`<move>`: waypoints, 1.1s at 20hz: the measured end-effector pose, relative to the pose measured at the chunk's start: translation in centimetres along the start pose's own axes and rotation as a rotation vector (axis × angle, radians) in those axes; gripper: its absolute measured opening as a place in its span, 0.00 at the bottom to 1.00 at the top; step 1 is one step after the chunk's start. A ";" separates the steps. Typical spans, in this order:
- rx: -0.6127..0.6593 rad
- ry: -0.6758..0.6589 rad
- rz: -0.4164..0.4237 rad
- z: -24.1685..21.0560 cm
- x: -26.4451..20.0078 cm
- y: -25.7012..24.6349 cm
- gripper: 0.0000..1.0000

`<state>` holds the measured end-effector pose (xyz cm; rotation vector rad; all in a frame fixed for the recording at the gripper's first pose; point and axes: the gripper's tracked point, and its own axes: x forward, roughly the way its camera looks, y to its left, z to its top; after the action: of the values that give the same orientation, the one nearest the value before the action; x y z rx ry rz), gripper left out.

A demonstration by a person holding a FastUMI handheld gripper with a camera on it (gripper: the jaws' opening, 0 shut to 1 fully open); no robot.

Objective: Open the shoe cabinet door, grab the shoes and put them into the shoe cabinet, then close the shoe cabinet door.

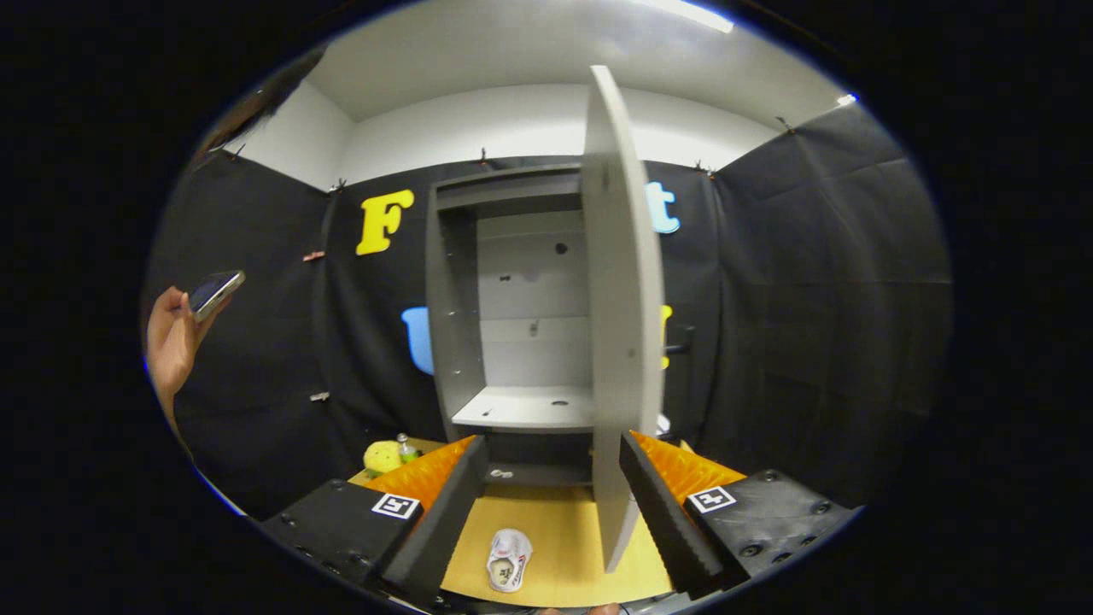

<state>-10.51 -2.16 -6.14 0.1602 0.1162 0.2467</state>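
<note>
Black cloth walls close in the booth, and against the back one stands the shoe cabinet [512, 299], its door [623, 316] swung fully out and seen nearly edge-on. So the opening step looks done. Inside, the shelf [525, 408] is bare. One small white shoe [509, 559] lies on the wooden floor [564, 530], between the fingers of the gripper [551, 478], which are spread wide and hold nothing. Loading and closing remain. A hand [171, 342] holds a phone [214, 292] off to the side. Whether a second shoe exists is unclear; yellow objects [386, 456] beside the cabinet's foot are too small to identify.
</note>
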 end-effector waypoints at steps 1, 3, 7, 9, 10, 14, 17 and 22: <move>-0.012 0.043 0.022 -1.5 0.5 1.1 0.98; -0.008 0.123 0.061 -4.7 0.6 2.5 0.98; 0.033 0.273 0.103 -10.7 2.0 5.3 0.98; 0.029 0.329 0.107 -14.1 3.0 5.9 0.98; 0.039 0.356 0.111 -15.8 3.3 6.4 0.98; 0.086 0.434 0.076 -21.1 4.8 6.7 0.99; 0.077 0.488 0.048 -24.9 5.0 6.3 0.99; 0.107 0.570 -0.010 -31.2 6.8 5.1 0.99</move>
<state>-9.38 8.95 -36.53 0.1922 0.6973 0.2709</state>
